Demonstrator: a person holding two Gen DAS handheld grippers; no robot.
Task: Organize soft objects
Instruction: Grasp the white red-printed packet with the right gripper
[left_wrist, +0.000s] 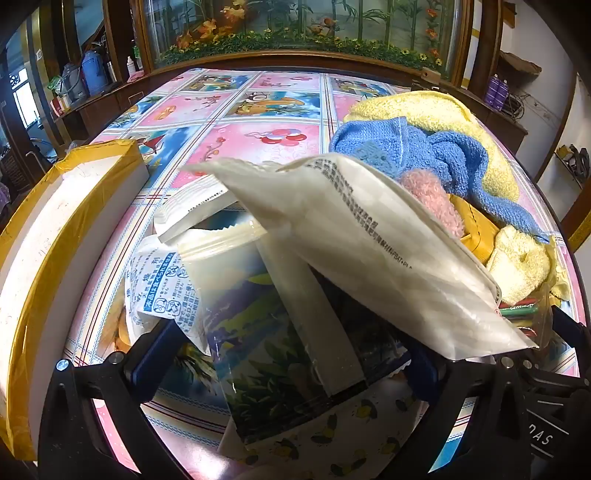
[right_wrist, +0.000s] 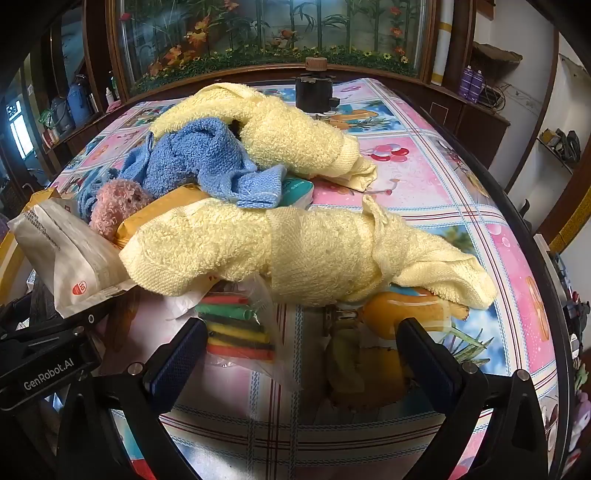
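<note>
Your left gripper (left_wrist: 280, 365) clamps a picture-printed packet (left_wrist: 266, 354), with a white pouch (left_wrist: 369, 251) leaning across it. Your right gripper (right_wrist: 301, 354) gapes empty near the yellow towel (right_wrist: 295, 251), which overlies a bag of coloured sticks (right_wrist: 236, 325).
</note>
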